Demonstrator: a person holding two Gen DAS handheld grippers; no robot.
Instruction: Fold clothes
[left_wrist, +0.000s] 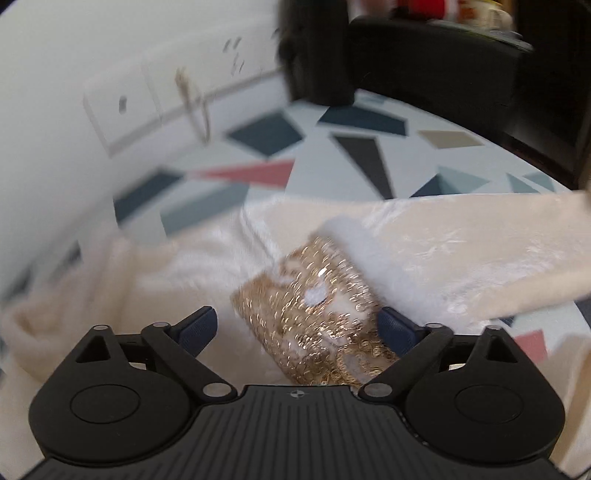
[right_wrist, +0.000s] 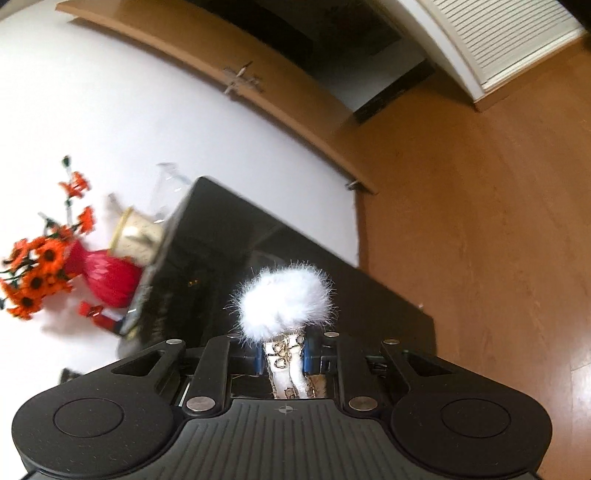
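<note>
Furry cuff (right_wrist: 284, 302) in right gripper (right_wrist: 282, 356), seemingly

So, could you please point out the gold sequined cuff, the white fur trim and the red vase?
gold sequined cuff (left_wrist: 314, 314): left wrist view, sequined middle.
white fur trim (right_wrist: 282, 302): right wrist view, fluffy centre.
red vase (right_wrist: 110, 282): right wrist view, its belly.
</note>
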